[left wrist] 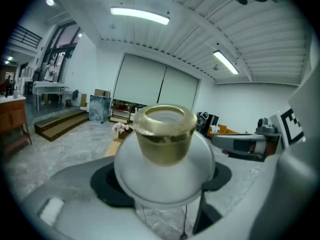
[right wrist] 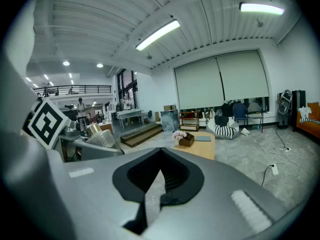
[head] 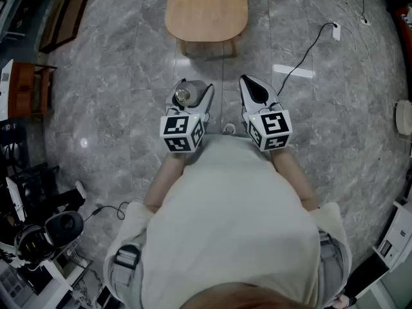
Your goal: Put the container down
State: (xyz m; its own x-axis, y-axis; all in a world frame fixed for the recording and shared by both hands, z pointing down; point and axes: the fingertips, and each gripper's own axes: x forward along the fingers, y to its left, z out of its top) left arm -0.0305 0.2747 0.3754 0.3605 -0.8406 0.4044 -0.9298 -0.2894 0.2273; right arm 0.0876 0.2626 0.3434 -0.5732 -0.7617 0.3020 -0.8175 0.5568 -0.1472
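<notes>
Left gripper (head: 193, 93) has its jaws wide and clamped round the frosted container (left wrist: 165, 139), gold lid (left wrist: 165, 121) poking out front. Right gripper (right wrist: 159, 171) is closed on nothing. Both are held up over the grey floor (head: 116, 76), container still short of the wooden table (head: 206, 8).

open hall (mezzanine (right wrist: 75, 89), stone floor (head: 116, 108))

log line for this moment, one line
left gripper: shut on frosted gold-lidded container | right gripper: shut, empty | container: not yet down
</notes>
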